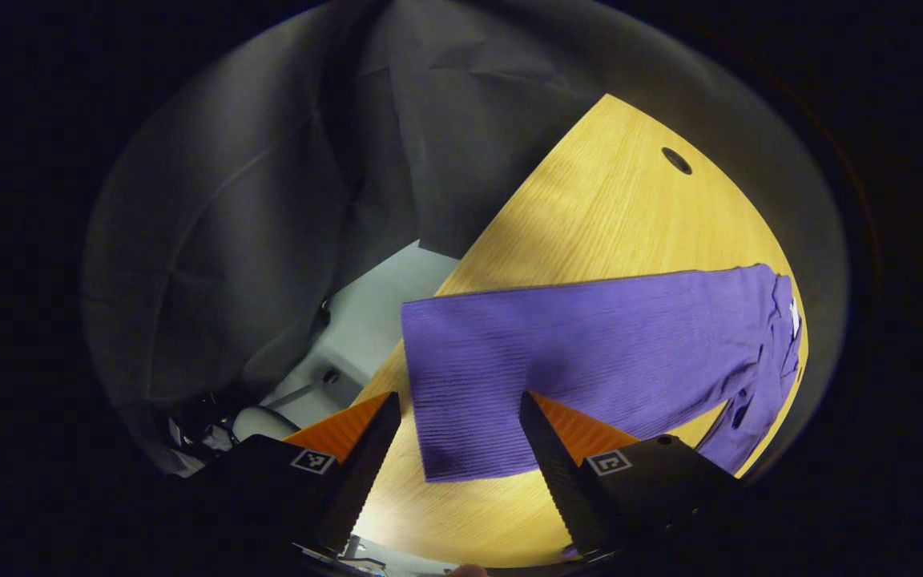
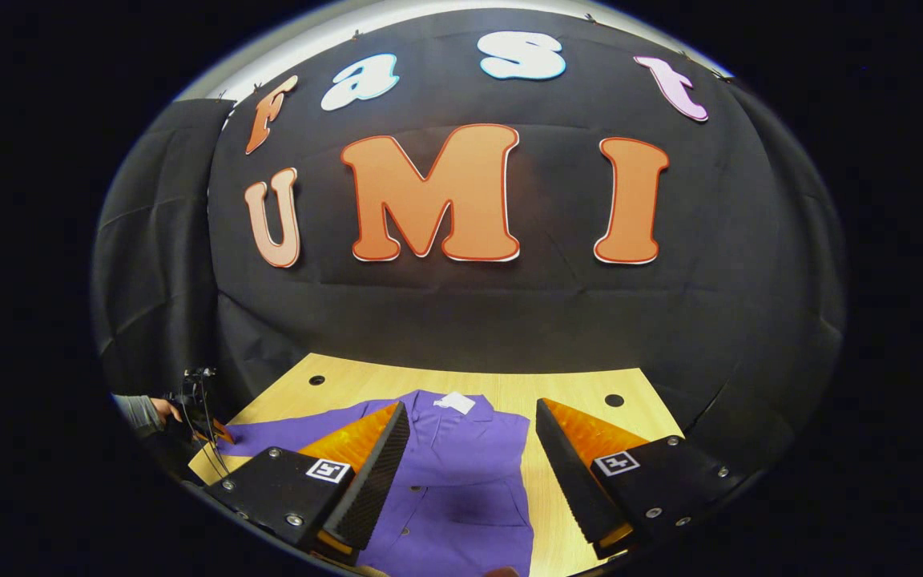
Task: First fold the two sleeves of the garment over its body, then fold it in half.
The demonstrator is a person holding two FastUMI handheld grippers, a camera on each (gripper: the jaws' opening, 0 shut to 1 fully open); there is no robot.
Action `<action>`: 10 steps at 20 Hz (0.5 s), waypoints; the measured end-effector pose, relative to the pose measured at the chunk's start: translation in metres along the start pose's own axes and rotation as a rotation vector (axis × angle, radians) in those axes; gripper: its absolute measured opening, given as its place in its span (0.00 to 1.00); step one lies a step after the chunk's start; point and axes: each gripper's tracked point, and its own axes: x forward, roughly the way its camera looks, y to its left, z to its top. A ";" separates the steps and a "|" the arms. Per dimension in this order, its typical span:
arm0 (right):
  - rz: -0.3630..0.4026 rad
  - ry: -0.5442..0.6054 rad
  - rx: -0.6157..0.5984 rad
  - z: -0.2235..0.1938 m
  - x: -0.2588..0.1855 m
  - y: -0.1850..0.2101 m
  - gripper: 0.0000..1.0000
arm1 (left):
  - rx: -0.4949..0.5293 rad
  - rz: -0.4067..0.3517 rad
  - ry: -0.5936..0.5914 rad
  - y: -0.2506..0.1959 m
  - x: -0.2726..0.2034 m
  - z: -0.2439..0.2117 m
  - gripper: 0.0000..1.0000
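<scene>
Here, the left hand-held gripper (image 1: pixel 458 449) hovers spread over an outstretched sleeve (image 1: pixel 469 385) of the purple ribbed garment (image 2: pixel 461 473), which lies flat on the light wooden counter (image 2: pixel 574 385); the right hand-held gripper (image 2: pixel 471 461) hangs spread above its body.

One purple garment (image 2: pixel 461 473) lies on one wooden surface (image 2: pixel 574 385), and one white tag (image 2: pixel 457 402) sits at the garment's collar. Two round holes (image 2: pixel 316 380) show in the surface beyond the garment. Two grippers are in view, the right (image 2: pixel 469 473) and the left (image 1: pixel 453 457), each with two fingers (image 2: pixel 365 481).
</scene>
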 end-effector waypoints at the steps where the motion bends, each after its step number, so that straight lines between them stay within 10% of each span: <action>1: -0.007 0.005 0.000 -0.002 0.000 -0.003 0.94 | 0.003 0.013 -0.002 0.003 -0.001 -0.003 0.96; 3: -0.013 0.014 0.006 -0.004 0.001 -0.005 0.94 | 0.017 0.012 0.022 -0.003 -0.003 -0.001 0.91; 10: -0.020 0.026 0.010 -0.013 -0.001 -0.018 0.94 | 0.049 -0.028 0.056 -0.030 0.001 -0.003 0.18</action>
